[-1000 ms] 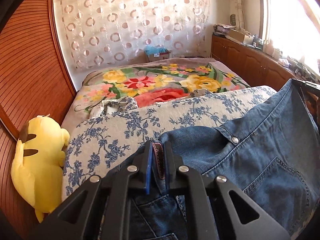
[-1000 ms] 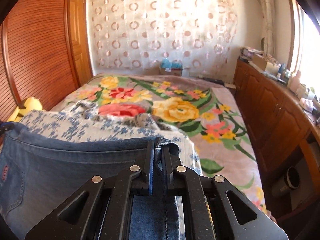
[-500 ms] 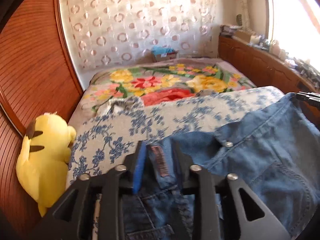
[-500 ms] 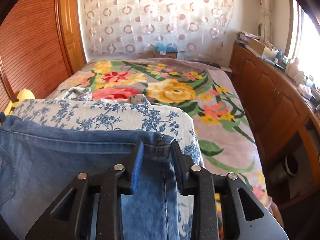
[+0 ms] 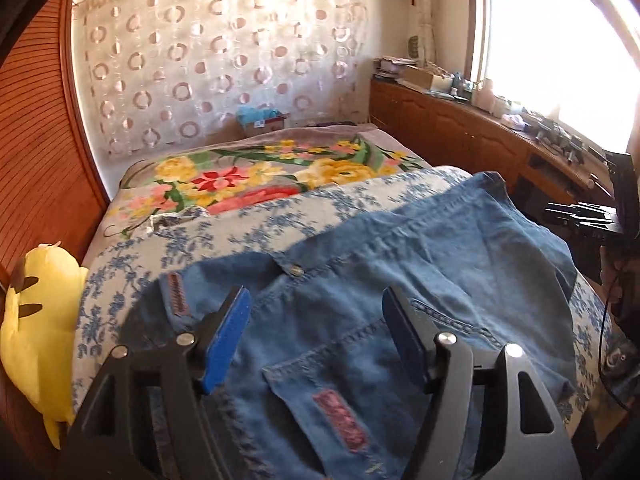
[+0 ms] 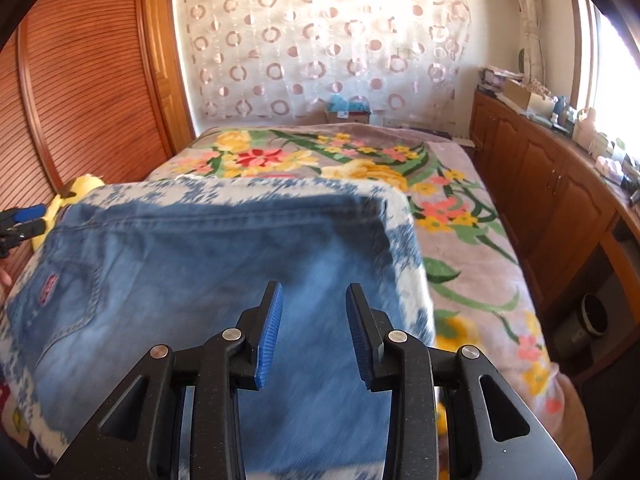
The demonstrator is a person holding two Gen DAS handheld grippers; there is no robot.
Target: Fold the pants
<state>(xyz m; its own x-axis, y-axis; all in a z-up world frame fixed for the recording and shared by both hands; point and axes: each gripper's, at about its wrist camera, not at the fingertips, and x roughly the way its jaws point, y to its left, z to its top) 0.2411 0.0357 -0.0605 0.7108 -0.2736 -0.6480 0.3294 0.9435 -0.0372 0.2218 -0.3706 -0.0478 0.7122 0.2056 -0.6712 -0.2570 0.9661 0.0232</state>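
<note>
We find the pants (image 5: 400, 272) lying flat on a blue-flowered quilt (image 5: 248, 232) on the bed (image 6: 472, 240), waistband toward 12 o'clock in both wrist views. The left tool (image 5: 316, 332) has just been opening further; its jaws stand wide, blue pads clear of the denim, nothing gripped, the back pocket (image 5: 352, 380) below them. The right tool (image 6: 314, 332) has just been opening too; its jaws stand narrowly apart above the pants, nothing held. A yellow plush (image 5: 36, 320) sits at 9 o'clock beside the quilt, against the slatted door (image 6: 80, 92). Cabinets (image 6: 552, 192) run at 3 o'clock.
</note>
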